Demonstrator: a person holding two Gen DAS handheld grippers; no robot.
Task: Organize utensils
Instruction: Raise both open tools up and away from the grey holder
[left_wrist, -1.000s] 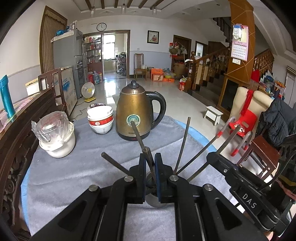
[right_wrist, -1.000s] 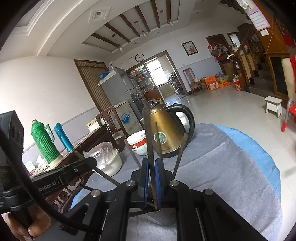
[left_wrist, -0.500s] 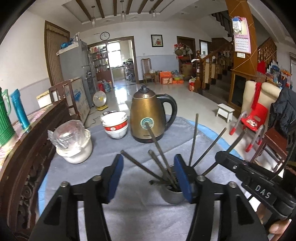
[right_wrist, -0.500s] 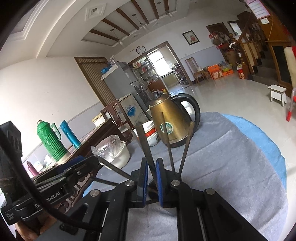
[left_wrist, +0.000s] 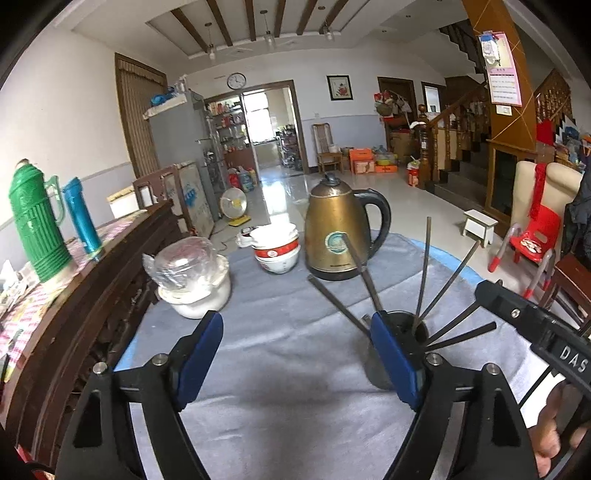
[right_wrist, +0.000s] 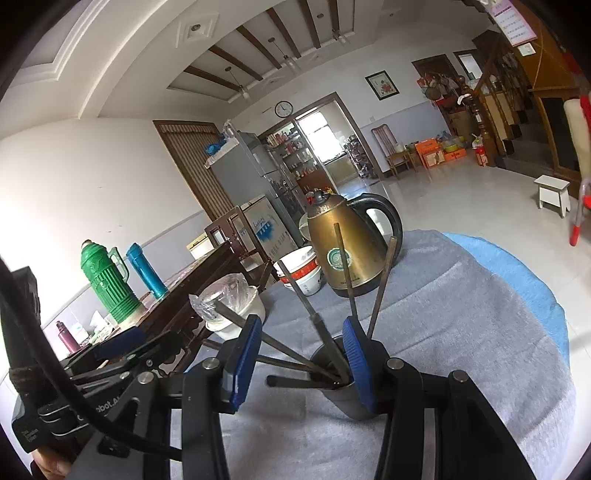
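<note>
A dark metal cup (left_wrist: 412, 325) stands on the grey cloth and holds several dark, thin utensils (left_wrist: 424, 266) fanned outward. My left gripper (left_wrist: 295, 354) is open and its jaws are still widening. Nothing lies between its blue pads, and the cup sits just behind its right finger. In the right wrist view the cup (right_wrist: 343, 402) is low in the middle, close to the right finger. My right gripper (right_wrist: 301, 362) is open and opening. Several utensil handles (right_wrist: 343, 273) rise between its fingers, untouched by the pads.
A brass kettle (left_wrist: 340, 232), stacked bowls (left_wrist: 275, 251) and a white pot under plastic (left_wrist: 195, 284) stand at the table's far side. A dark wooden sideboard (left_wrist: 92, 295) with a green thermos (left_wrist: 37, 221) runs along the left. The right tool's black housing (left_wrist: 532, 332) and a hand are at the right.
Both grippers went from shut on a utensil handle to open, leaving the utensils in the cup. The left gripper swung left, so the cup now shows on its right.
</note>
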